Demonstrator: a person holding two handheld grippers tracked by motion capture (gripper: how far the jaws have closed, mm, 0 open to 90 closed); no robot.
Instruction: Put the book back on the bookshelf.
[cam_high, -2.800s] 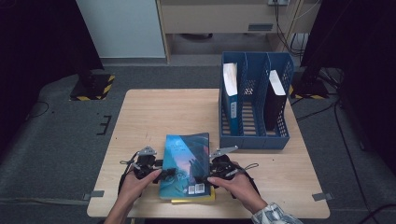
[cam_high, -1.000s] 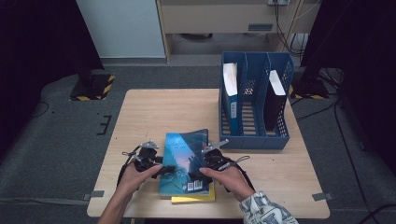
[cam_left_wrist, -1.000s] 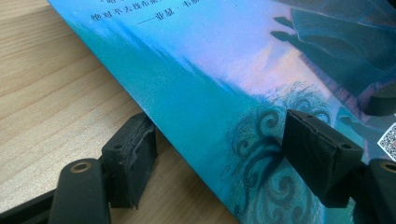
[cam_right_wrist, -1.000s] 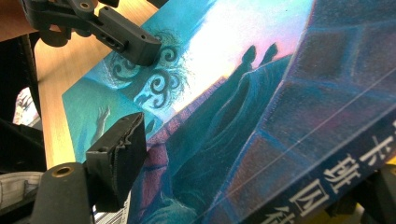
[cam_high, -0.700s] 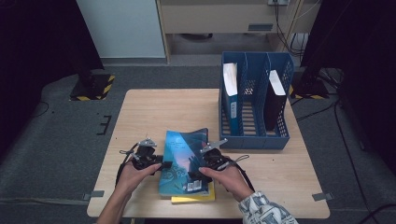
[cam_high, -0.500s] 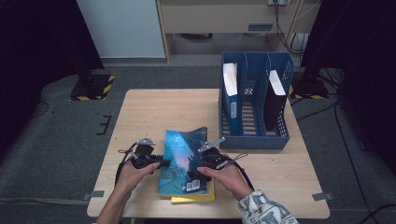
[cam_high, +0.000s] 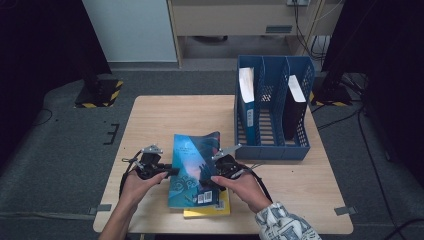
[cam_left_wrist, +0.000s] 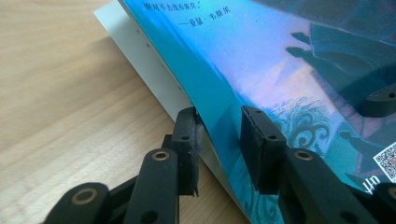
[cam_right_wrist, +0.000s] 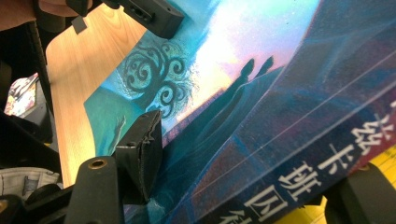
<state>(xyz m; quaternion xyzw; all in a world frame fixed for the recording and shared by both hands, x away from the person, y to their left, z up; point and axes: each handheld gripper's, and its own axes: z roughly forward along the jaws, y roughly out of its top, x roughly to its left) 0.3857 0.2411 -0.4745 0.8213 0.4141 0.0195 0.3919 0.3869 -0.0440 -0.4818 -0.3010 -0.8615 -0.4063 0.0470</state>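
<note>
Both grippers, left (cam_high: 167, 171) and right (cam_high: 209, 181), clamp the blue book's (cam_high: 195, 167) edges at lower centre, jaws just closing, atop a yellow book (cam_high: 207, 210).

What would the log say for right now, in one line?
stack: blue book on yellow book | left tongs: just closing, gripping blue book's open edge | right tongs: just closing, gripping its spine side

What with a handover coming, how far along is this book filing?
Done: a white-paged book and a black book stand in the blue rack. In hand: the left claw and right claw have just been closing on the blue book from its two sides. Left: filing it, probably in the free middle slot, then the yellow book beneath.
</note>
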